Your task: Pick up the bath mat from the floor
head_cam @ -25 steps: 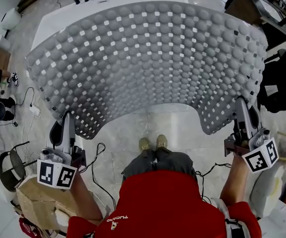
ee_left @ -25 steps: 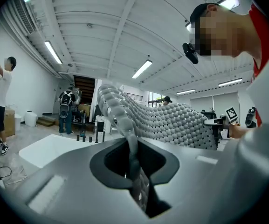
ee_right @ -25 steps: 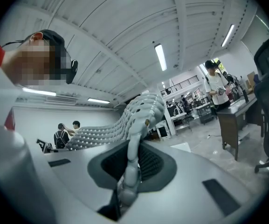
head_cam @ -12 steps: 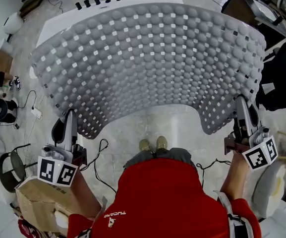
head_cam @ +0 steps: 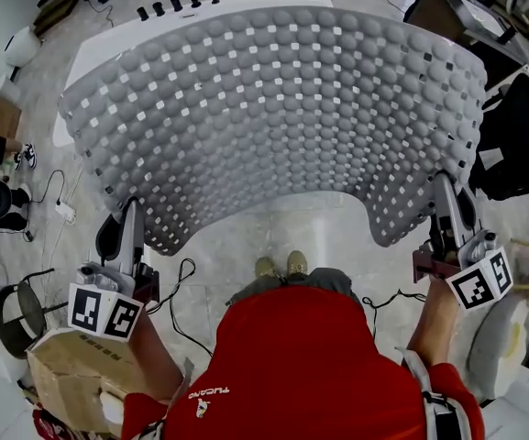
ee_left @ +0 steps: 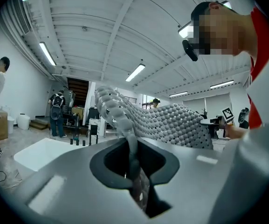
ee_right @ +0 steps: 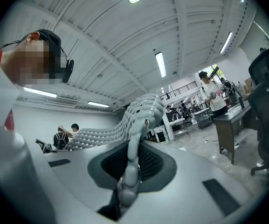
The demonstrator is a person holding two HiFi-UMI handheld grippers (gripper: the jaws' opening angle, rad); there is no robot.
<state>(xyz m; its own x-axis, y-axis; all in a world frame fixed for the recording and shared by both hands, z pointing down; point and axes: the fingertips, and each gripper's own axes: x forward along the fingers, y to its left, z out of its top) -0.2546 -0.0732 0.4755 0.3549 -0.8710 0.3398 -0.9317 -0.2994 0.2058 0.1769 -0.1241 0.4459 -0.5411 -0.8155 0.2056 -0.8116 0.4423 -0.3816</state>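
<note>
We are holding the mat point(head_cam: 273, 117) up off the floor, spreading it above the tub point(head_cam: 99, 39). Left claw point(head_cam: 130, 214) is pinching its left corner, right claw point(head_cam: 444, 189) is pinching its right corner, both on the side away from the tub.

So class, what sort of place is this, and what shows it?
Probably an open workshop or lab hall, not a home bathroom: a white bathtub stands on open floor near a desk and office chair, under strip lights.

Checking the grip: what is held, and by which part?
The bath mat: left hand-held gripper on its near left corner, right hand-held gripper on its near right corner.
</note>
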